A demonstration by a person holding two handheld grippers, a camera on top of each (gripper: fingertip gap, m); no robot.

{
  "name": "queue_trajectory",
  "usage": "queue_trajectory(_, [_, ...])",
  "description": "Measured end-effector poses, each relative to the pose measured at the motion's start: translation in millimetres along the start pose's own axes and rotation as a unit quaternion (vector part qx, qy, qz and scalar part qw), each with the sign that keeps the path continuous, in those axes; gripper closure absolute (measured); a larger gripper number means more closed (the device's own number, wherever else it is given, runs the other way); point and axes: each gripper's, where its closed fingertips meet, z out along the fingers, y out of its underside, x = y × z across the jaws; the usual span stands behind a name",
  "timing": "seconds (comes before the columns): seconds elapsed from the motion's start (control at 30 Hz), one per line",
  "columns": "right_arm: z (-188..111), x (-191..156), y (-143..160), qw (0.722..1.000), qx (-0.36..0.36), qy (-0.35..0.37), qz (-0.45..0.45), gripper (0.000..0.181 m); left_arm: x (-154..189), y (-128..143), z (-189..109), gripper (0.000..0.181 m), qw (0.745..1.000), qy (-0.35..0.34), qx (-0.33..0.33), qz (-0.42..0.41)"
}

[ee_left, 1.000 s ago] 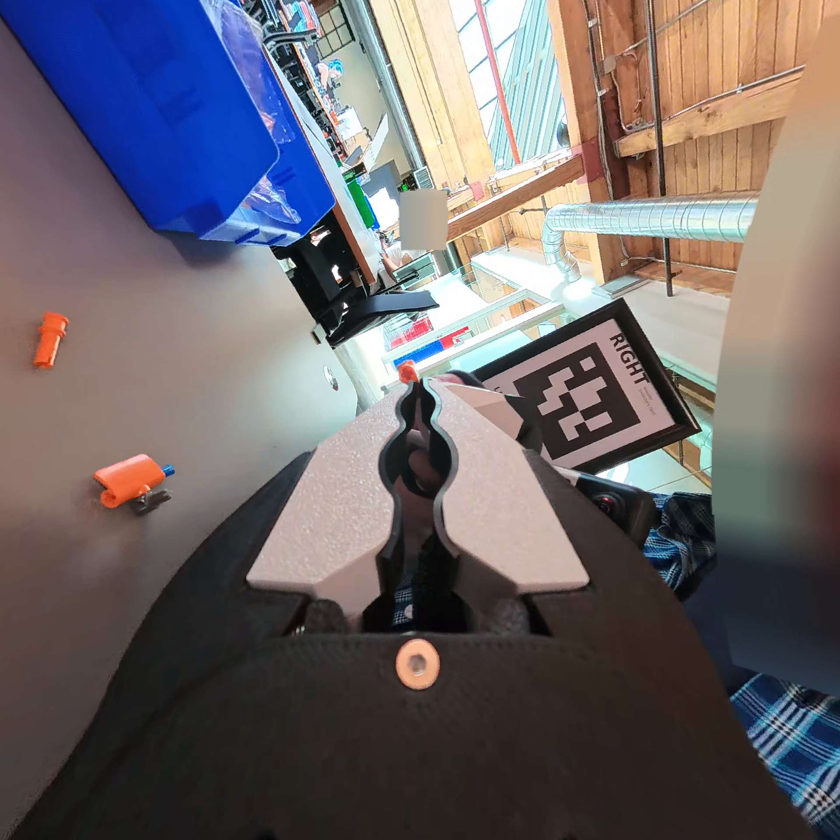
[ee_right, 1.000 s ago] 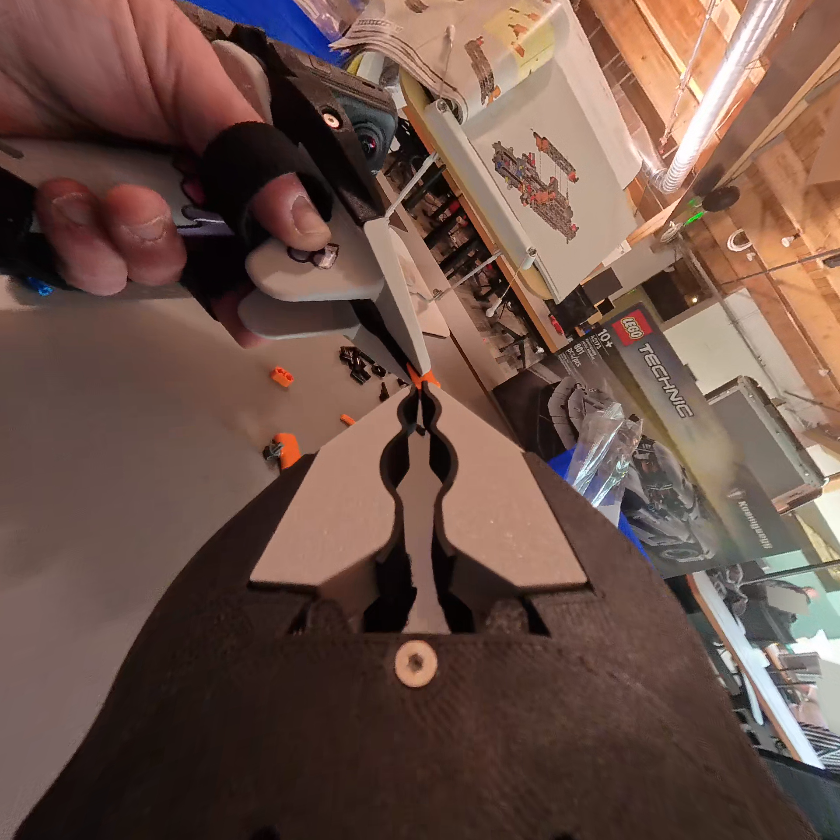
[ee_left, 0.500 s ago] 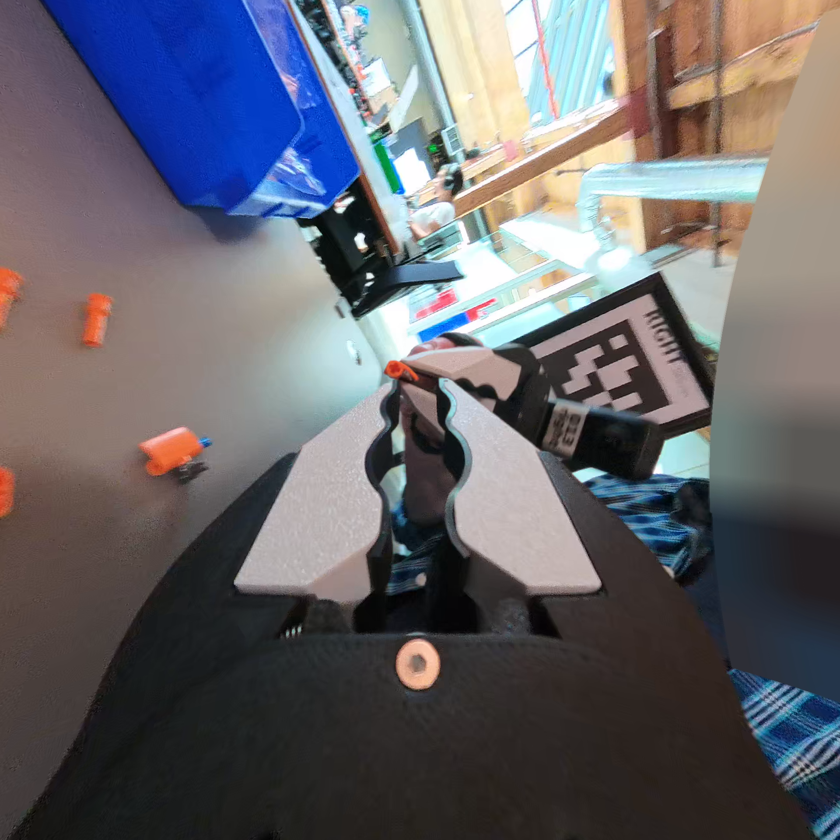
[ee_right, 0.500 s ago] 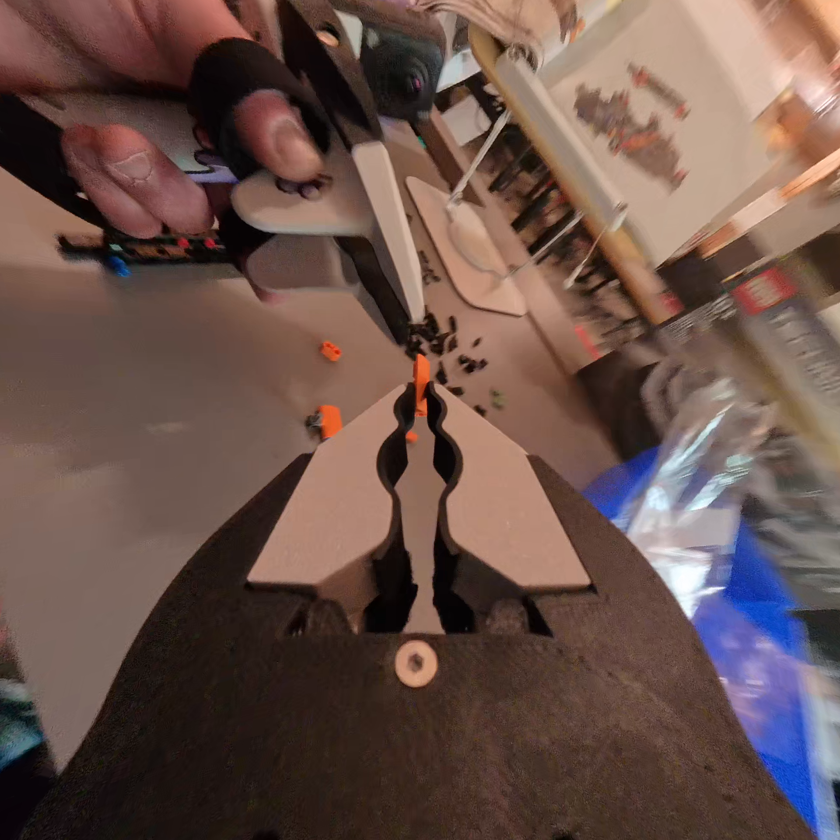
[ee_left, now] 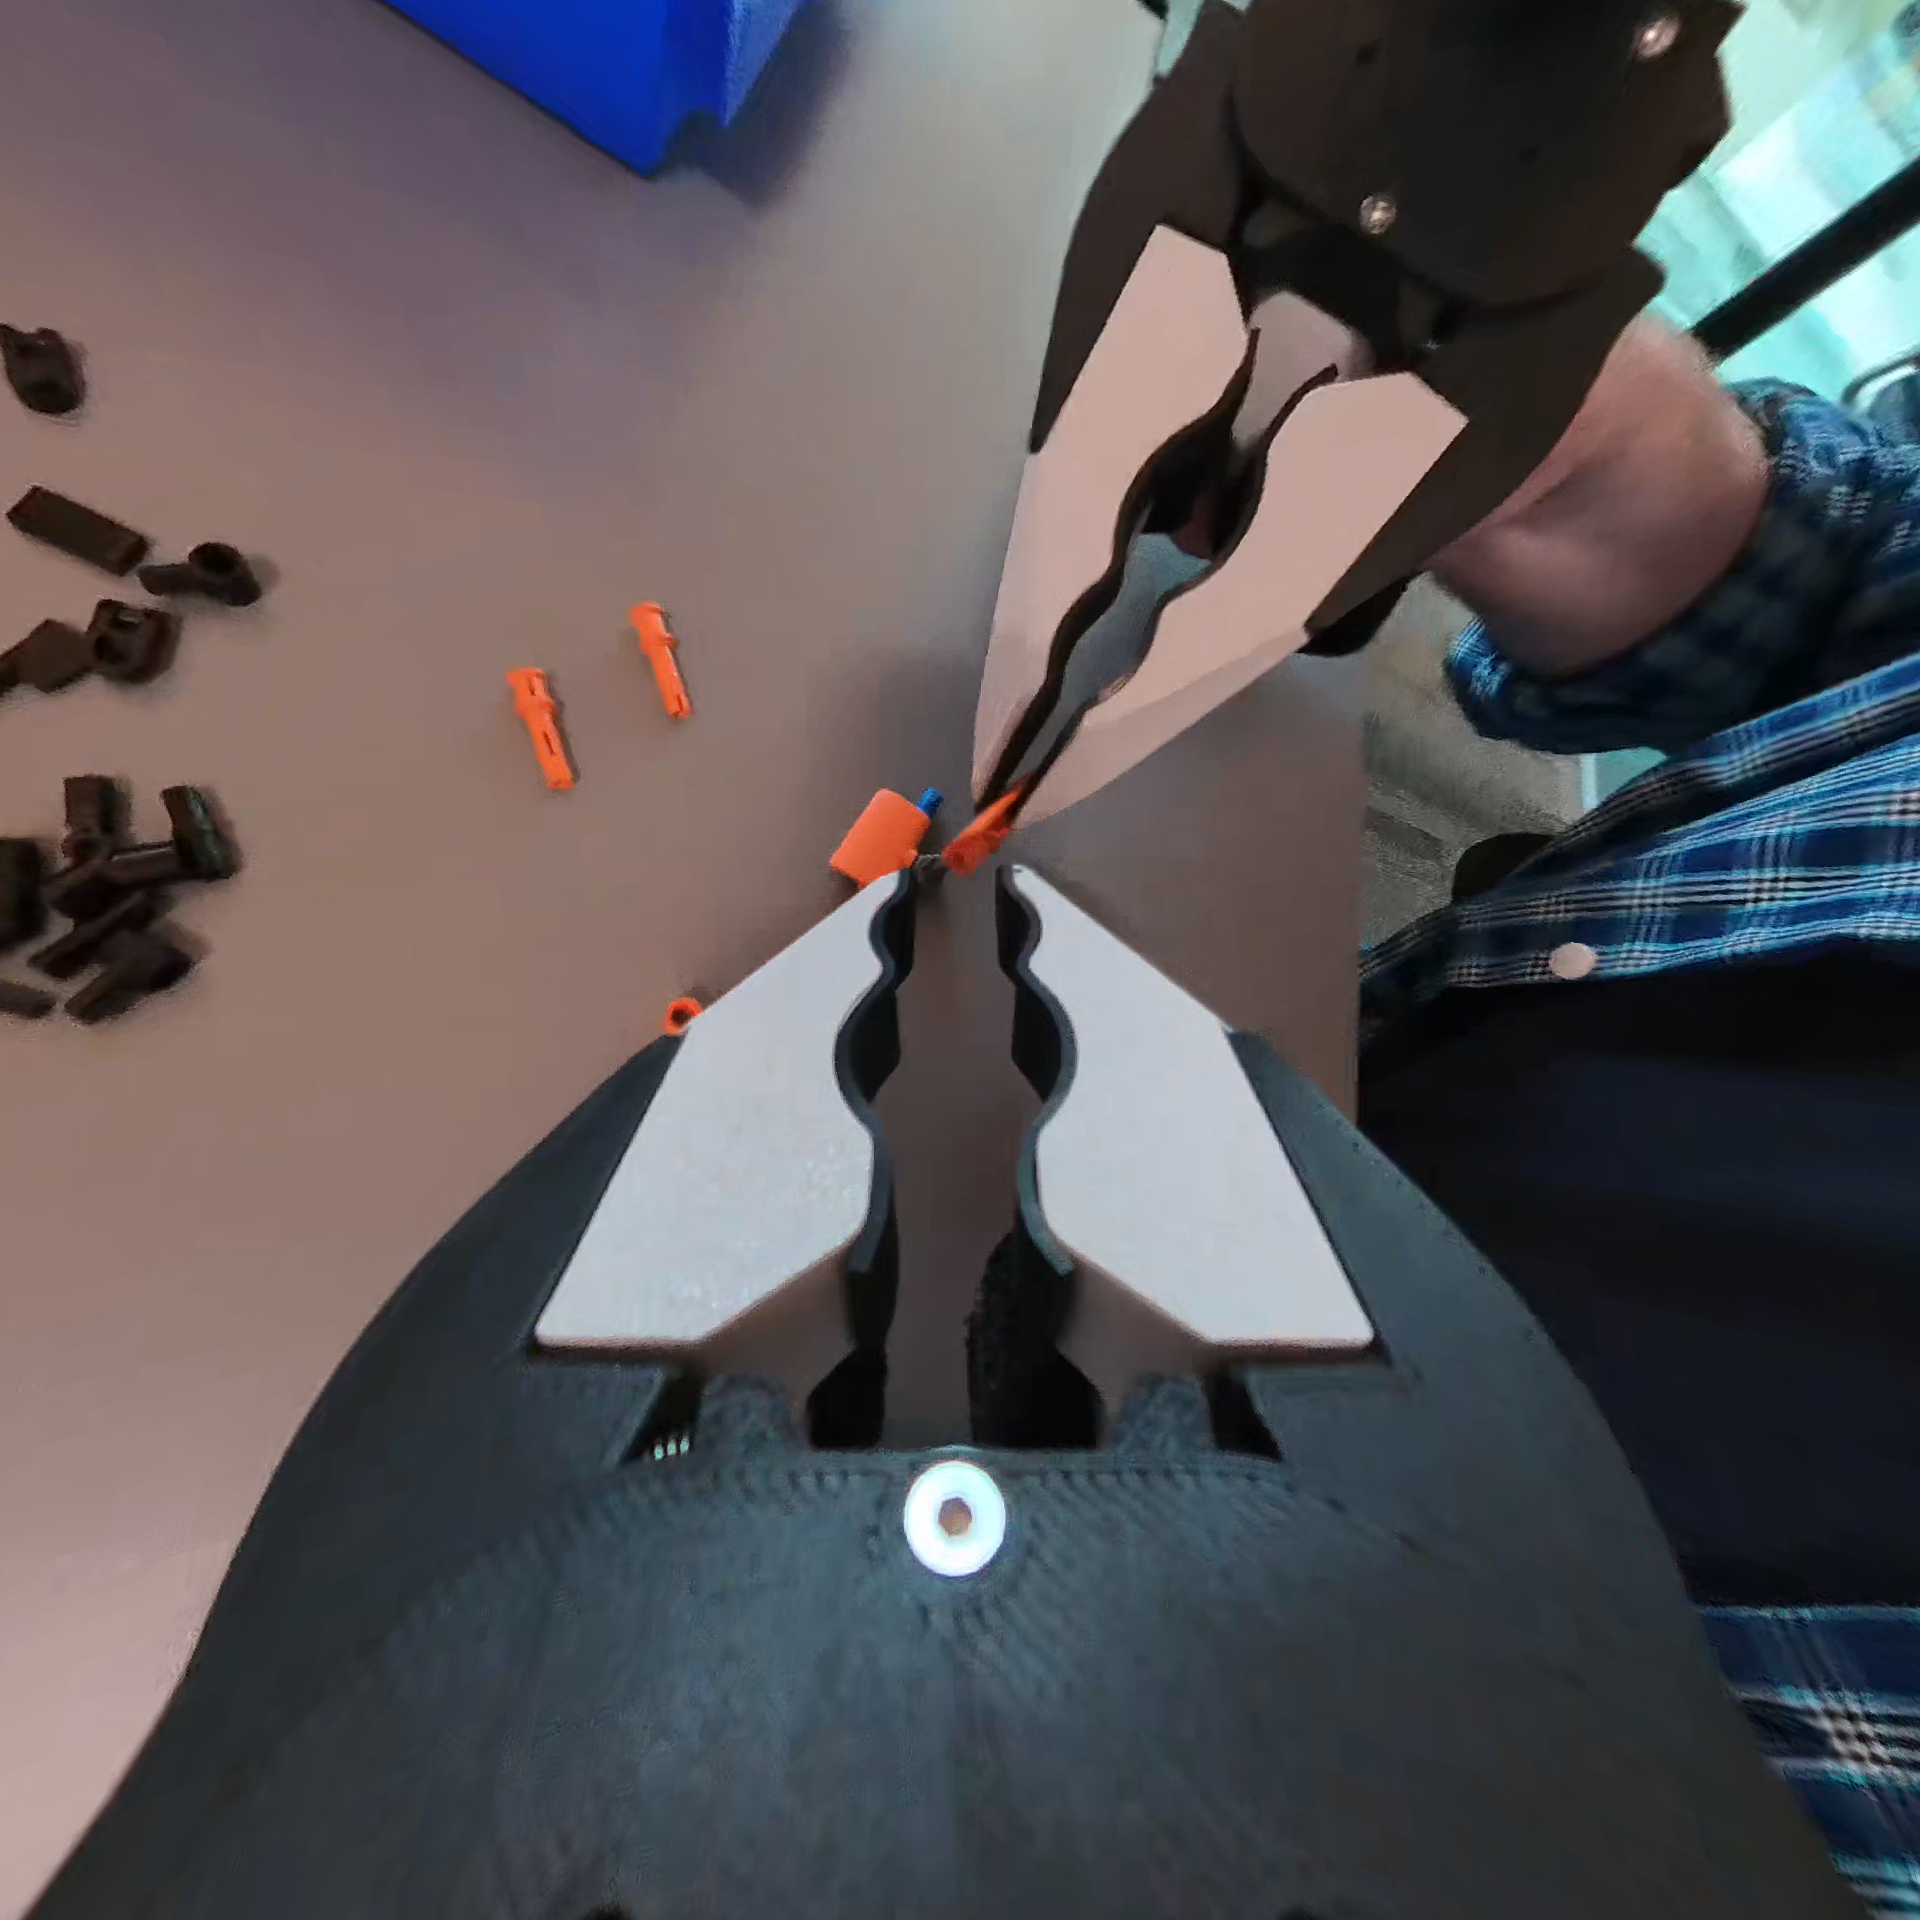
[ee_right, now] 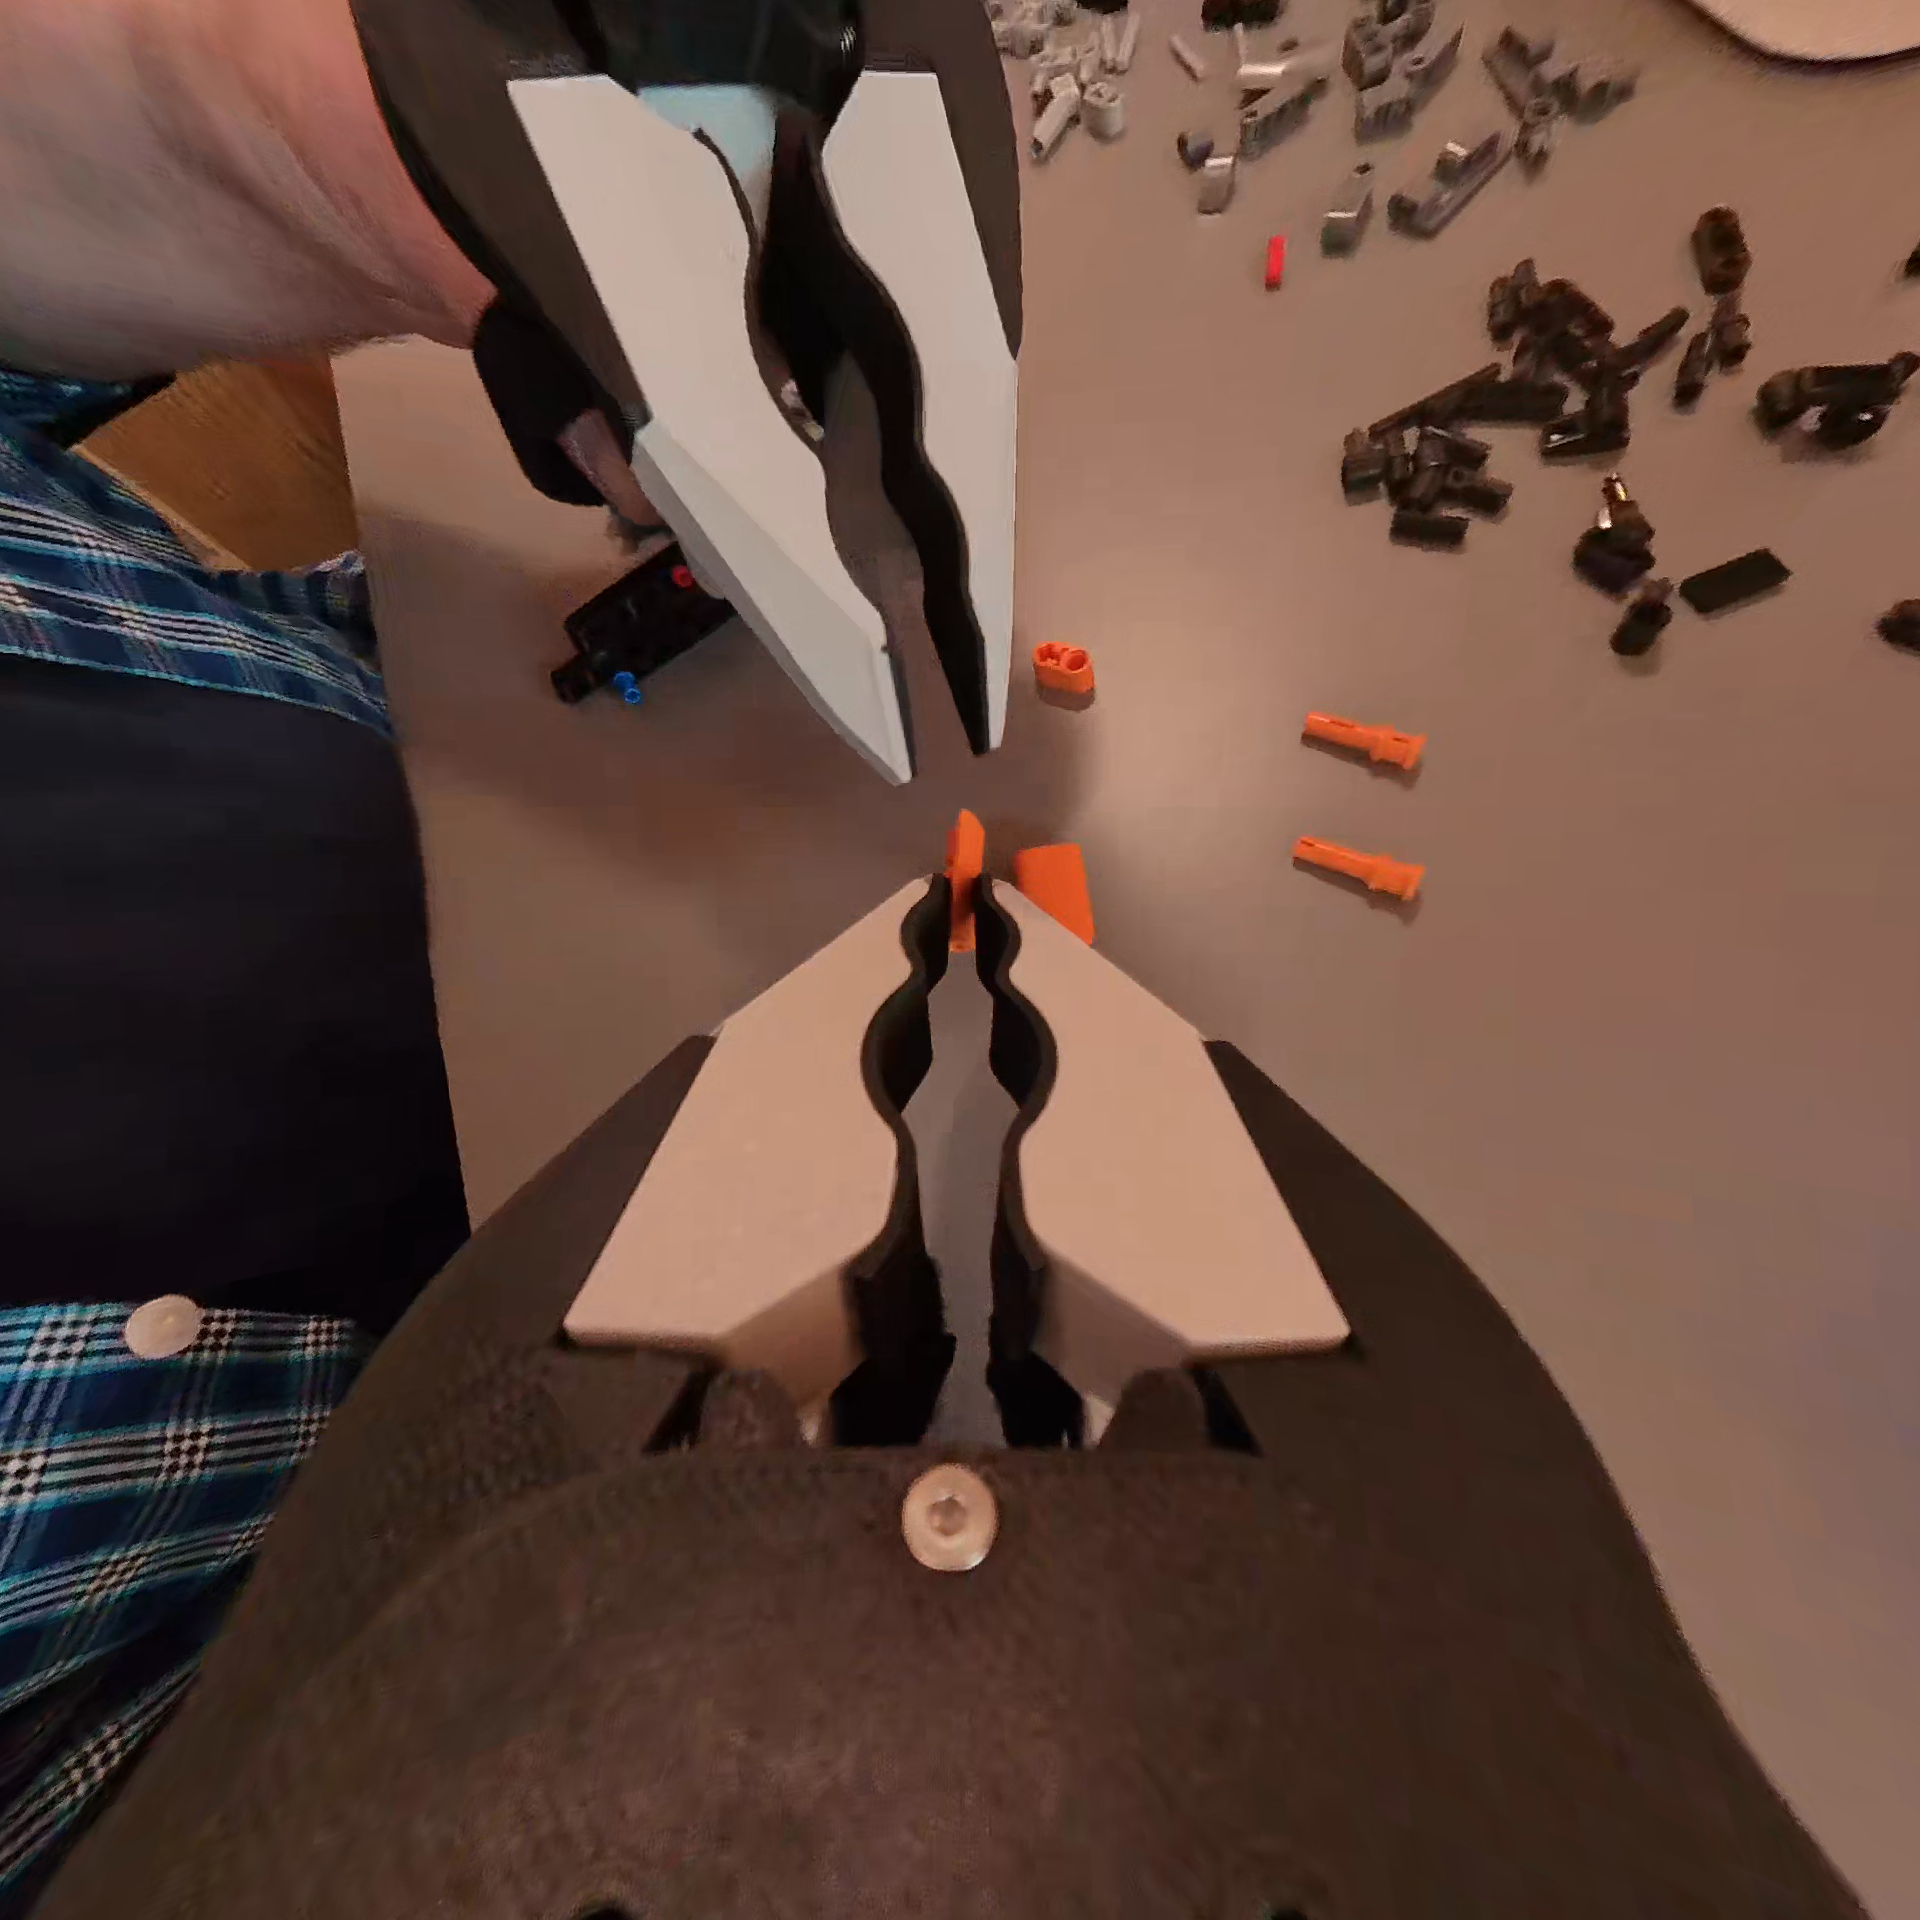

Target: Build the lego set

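Note:
My right gripper (ee_right: 961,888) is shut on a small orange pin (ee_right: 964,868) and holds it just above the table. It also shows in the left wrist view (ee_left: 987,805), coming down from the top with the pin (ee_left: 977,834) at its tips. My left gripper (ee_left: 954,883) is open and empty, facing it tip to tip; it also shows in the right wrist view (ee_right: 943,764). An orange block (ee_left: 878,836) with a blue pin lies right beside the held pin, partly hidden behind my right fingers (ee_right: 1055,883).
Two loose orange pins (ee_right: 1361,740) (ee_right: 1356,864) and a small orange connector (ee_right: 1062,665) lie nearby. A black beam assembly (ee_right: 639,629) lies under the left gripper. Piles of black pieces (ee_right: 1455,436) and grey pieces (ee_right: 1247,83) lie farther off. A blue bin (ee_left: 623,73) stands at the back. A person's plaid shirt borders the table edge. Less than 4 cm separates the two grippers' tips. Between my left fingertips and the small orange connector (ee_right: 1062,665) there is roughly 5 centimeters.
Both grippers have swung down from facing the room to facing the table. My left gripper has opened. The orange pin stays in my right gripper.

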Motion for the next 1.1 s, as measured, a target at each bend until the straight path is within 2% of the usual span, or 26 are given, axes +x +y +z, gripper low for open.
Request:
queue_trajectory(0.1, [3.8, 3.5, 2.3, 1.0, -0.015, -0.005, 0.003, 0.18, 1.4, -2.5, 5.7, 0.168, 1.0, 0.019, 0.007, -0.001])
queue_trajectory(0.5, [7.3, 5.5, 3.0, 0.999, -0.028, -0.018, 0.007, 0.18, -5.1, 6.0, 13.0, 0.176, 1.0, 0.015, -0.016, 0.016])
queue_trajectory(0.93, [10.7, 3.5, 5.6, 0.994, -0.081, 0.012, -0.069, 0.18, -4.3, 11.5, 14.7, 0.176, 0.998, 0.014, -0.039, 0.042])
queue_trajectory(1.1, [11.3, 3.2, 6.0, 0.99, -0.108, 0.023, -0.085, 0.18, -6.5, 12.1, 15.3, 0.178, 0.996, -0.001, -0.049, 0.077])
